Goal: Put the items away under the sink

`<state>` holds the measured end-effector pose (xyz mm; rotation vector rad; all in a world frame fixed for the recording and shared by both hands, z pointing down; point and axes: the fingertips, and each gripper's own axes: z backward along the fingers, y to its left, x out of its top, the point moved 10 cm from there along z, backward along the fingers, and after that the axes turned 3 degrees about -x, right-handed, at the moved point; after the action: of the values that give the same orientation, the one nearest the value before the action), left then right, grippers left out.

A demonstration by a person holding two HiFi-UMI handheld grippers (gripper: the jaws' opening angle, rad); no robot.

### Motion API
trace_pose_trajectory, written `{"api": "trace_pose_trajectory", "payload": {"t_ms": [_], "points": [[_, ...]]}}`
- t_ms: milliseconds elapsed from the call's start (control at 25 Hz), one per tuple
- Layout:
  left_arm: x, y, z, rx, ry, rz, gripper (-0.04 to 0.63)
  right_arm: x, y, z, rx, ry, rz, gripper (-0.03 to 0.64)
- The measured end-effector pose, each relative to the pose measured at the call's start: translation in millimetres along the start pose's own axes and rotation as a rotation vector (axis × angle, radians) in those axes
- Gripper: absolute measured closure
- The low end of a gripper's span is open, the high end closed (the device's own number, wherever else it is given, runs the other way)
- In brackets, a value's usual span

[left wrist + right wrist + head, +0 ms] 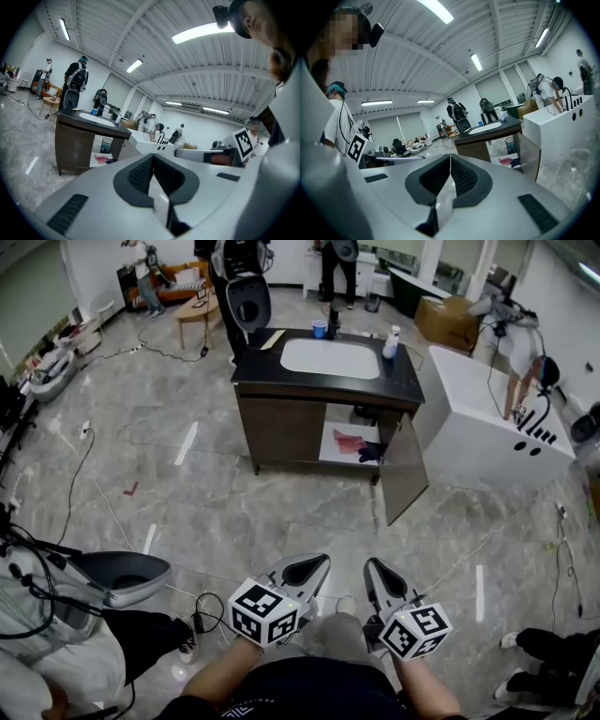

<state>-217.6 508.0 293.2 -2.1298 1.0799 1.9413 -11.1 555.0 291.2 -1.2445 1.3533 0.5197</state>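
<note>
A dark vanity (281, 423) with a white basin (330, 358) stands across the floor, far ahead of me. On its black top are a blue cup (320, 328) and a white spray bottle (391, 341). The right cabinet door (405, 470) hangs open. On the shelf inside lie a pink cloth (349, 442) and a dark blue item (371, 453). My left gripper (317, 563) and right gripper (373, 566) are held low near my body, both shut and empty. Their gripper views show the left gripper (153, 155) and the right gripper (450, 155) with pads meeting and the vanity (75, 138) (485, 138) far off.
A white boxy unit (487, 423) stands right of the open door. Cables (80, 474) trail over the marble floor at left. A grey bin-like device (117, 573) and a seated person are at my left. Other people stand beyond the vanity.
</note>
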Motion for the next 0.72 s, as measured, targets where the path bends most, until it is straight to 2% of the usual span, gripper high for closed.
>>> {"api": "trace_pose_trajectory", "payload": {"t_ms": [200, 480, 720], "points": [[15.2, 18.6, -42.1, 0.028, -0.005, -0.038, 0.592, 17.4, -38.0, -31.4, 0.029, -0.011, 0.025, 0.581], [49.4, 35.0, -118.1, 0.061, -0.019, -0.038, 0.592, 60.9, -105.2, -72.2, 0.074, 0.003, 0.052, 0.581], [65.5, 47.4, -166.8, 0.116, -0.02, -0.041, 0.592, 81.7, -154.9, -103.1, 0.123, 0.042, 0.052, 0.581]]}}
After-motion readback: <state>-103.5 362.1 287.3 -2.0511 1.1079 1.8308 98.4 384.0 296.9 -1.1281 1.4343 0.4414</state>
